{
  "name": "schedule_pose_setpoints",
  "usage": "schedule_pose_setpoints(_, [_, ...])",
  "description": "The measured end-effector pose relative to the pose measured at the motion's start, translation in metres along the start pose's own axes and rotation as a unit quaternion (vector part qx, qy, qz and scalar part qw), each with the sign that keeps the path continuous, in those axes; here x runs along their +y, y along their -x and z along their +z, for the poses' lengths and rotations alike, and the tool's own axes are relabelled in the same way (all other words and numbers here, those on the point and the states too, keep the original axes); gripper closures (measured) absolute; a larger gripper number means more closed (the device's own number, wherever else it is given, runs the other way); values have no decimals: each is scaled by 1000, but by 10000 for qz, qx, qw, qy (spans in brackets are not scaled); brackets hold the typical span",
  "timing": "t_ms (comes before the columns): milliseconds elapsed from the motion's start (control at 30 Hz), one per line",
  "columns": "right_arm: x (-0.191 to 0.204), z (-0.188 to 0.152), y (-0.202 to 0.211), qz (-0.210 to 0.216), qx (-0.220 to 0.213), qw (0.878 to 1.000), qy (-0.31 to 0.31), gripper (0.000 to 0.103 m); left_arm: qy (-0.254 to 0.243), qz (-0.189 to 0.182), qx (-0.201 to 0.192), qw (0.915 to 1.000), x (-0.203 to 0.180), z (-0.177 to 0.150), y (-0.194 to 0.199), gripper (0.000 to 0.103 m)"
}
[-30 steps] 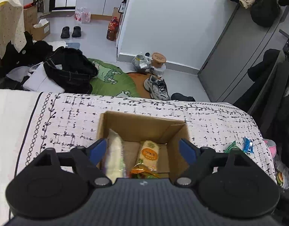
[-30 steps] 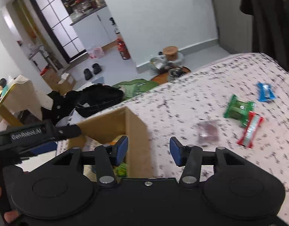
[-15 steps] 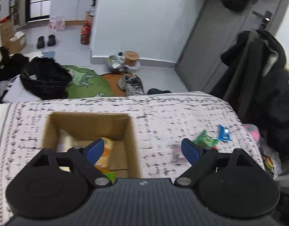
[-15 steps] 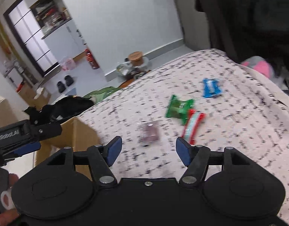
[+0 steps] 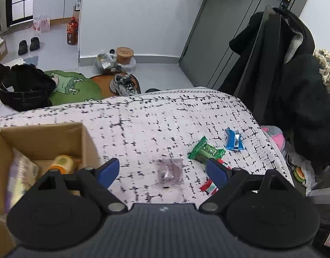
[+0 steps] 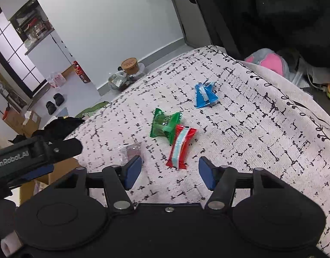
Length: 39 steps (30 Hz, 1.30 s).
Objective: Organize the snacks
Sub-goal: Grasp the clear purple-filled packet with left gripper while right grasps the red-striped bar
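Both hand-held grippers (image 5: 162, 171) (image 6: 169, 169) wide apart, empty, low over scattered snacks (image 6: 180, 145).

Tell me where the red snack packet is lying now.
In the right wrist view the red snack packet lies on the patterned cloth just ahead of the open right claw, touching the green packet.

Rough woven cloth bedcover (image 6: 240, 129), matt, fills the middle of the frame. On it lie glossy plastic wrappers: green snack (image 6: 165, 124), red snack (image 6: 180, 146), blue snack (image 6: 204, 95), and a clear packet (image 5: 170, 171). At lower left, a matt brown cardboard box (image 5: 46, 137). Gripper shells look matt black plastic.
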State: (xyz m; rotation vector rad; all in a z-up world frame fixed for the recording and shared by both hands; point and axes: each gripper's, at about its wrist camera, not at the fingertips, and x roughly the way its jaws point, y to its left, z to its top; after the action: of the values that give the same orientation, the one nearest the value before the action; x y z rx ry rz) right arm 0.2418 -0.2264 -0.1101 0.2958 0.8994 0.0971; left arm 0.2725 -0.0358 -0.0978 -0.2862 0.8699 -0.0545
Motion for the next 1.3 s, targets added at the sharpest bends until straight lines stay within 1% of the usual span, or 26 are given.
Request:
schedule_pose_setpoints(67, [-3, 2, -5, -18, 40, 10000, -20, 47, -40, 18, 64, 10000, -6, -1, -9, 17])
schedule_pose_setpoints(233, [-10, 8, -18, -19, 122, 9999, -98, 50, 40, 31, 261, 9996, -10, -5, -33, 19])
schedule_pose_setpoints(300, [-12, 10, -23, -7, 171, 9998, -114, 52, 84, 55, 356, 9993, -11, -6, -42, 22])
schedule_pose_setpoints(400, [-16, 13, -32, -1, 245, 9996, -145, 53, 123, 54, 441, 9989, -13, -6, -55, 27])
schedule_pose_setpoints(467, [-18, 15, -39, 1, 299, 9995, -144, 53, 168, 82, 495, 9986, -13, -6, -65, 32])
schedule_pose_setpoints(533, [-18, 15, -46, -6, 352, 9993, -94, 54, 267, 88, 577, 9979, -12, -7, -75, 35])
schedule_pose_setpoints(600, [-16, 15, -54, -36, 385, 9992, -43, 56, 349, 65, 610, 9975, -11, -7, -82, 38])
schedule_pose_setpoints(667, [-16, 16, -61, -35, 401, 9992, -66, 59, 369, 94, 631, 9973, -12, -7, -89, 43])
schedule_pose_setpoints(833, [-18, 21, -78, -96, 544, 9982, -242, 64, 422, 115, 766, 9961, -12, -5, -104, 48])
schedule_pose_setpoints(900, [-20, 21, -82, -133, 578, 9979, -272, 65, 317, 114, 782, 9964, -14, -5, -110, 49])
schedule_pose_setpoints(967, [-22, 20, -85, -140, 631, 9975, -279, 66, 253, 193, 790, 9964, -15, -6, -114, 49])
schedule_pose_setpoints(1067, [-22, 21, -88, -166, 671, 9974, -210, 68, 153, 206, 802, 9964, -17, -7, -120, 49])
schedule_pose_setpoints(1167, [-22, 22, -89, -143, 683, 9974, -155, 77, 66, 347, 805, 9961, -19, -11, -126, 49])
schedule_pose_setpoints(1233, [-24, 22, -87, -128, 691, 9974, -180, 79, -126, 451, 776, 9959, -26, -13, -127, 49])
schedule_pose_setpoints(1300, [-26, 22, -84, -186, 652, 9975, -188, 82, -260, 523, 768, 9953, -29, -14, -128, 59])
